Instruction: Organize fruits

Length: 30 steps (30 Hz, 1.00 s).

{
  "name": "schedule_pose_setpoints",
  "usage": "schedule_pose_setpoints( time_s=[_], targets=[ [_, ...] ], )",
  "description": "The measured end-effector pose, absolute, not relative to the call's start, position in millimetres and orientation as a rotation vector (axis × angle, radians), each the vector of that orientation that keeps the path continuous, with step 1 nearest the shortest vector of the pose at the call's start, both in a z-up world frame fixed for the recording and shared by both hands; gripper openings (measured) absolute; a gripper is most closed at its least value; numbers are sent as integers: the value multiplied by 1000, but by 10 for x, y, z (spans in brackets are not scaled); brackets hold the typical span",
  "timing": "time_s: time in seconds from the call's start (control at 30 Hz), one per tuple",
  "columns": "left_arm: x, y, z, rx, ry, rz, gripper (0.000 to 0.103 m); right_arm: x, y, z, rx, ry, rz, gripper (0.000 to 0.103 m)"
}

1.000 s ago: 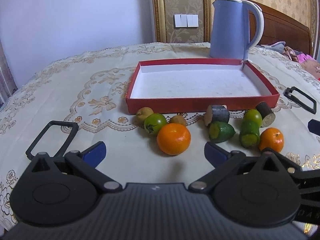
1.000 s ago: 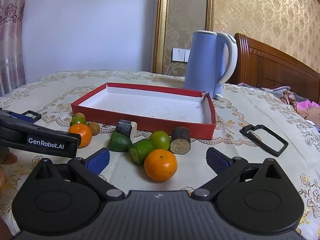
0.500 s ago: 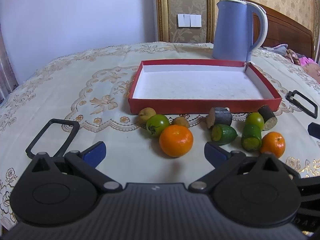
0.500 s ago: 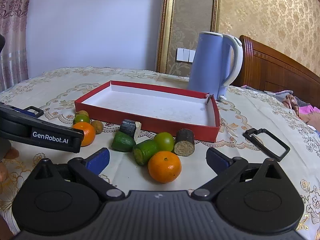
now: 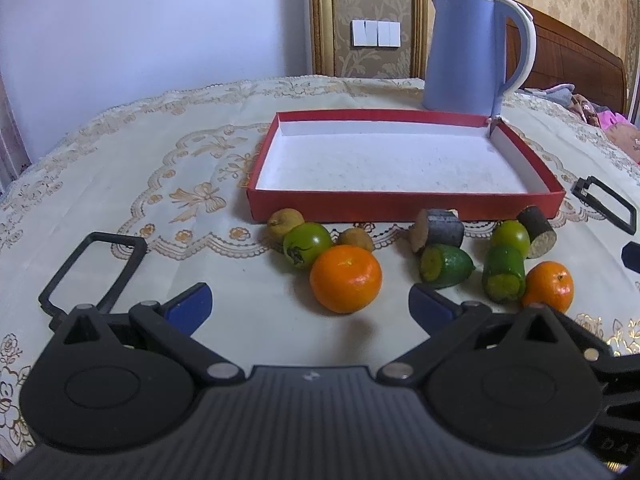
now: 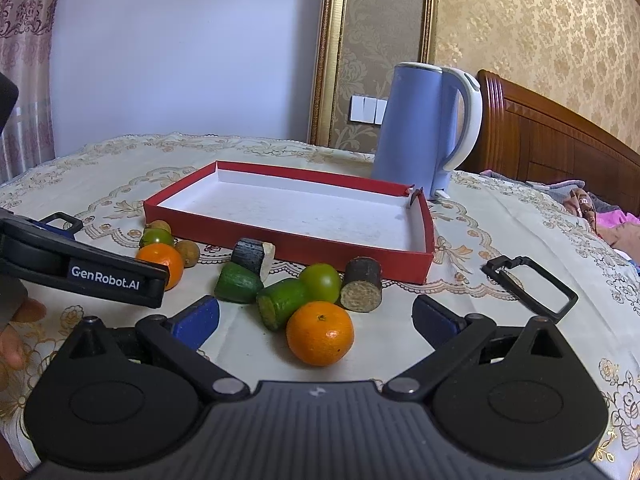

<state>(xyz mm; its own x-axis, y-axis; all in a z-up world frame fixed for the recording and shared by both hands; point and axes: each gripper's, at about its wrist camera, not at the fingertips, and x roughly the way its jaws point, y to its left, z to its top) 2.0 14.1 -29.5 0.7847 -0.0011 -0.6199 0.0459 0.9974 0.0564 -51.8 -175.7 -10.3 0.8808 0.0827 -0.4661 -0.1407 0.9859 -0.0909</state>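
Red tray [image 5: 404,204], blue kettle [image 5: 464,52] behind

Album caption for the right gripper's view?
Open right gripper facing an orange before the empty red tray.

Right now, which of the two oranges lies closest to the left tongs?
The larger-looking orange beside the green tomato, directly ahead between the open left tongs. The other orange lies off to the right, beside a green cut piece.

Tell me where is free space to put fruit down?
The red tray has its whole white floor bare. The cloth left of the tray, toward the table edge, is bare too. The strip before the tray's front wall is crowded, from the yellow fruit to the small orange.
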Motion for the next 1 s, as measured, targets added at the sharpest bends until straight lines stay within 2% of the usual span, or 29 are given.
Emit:
schedule_pose_setpoints(
  time_s=[0.53,0.7,1.0],
  targets=[
    [90,184,-338,35,664,-32,101,-481,-1794,-165,-129,492,110,103],
    [105,158,-357,53,662,-42,92,-467,-1776,-175,-129,494,123,103],
    [155,123,-388,51,679,-55,84,-443,-1795,-197,-125,500,122,103]
  ],
)
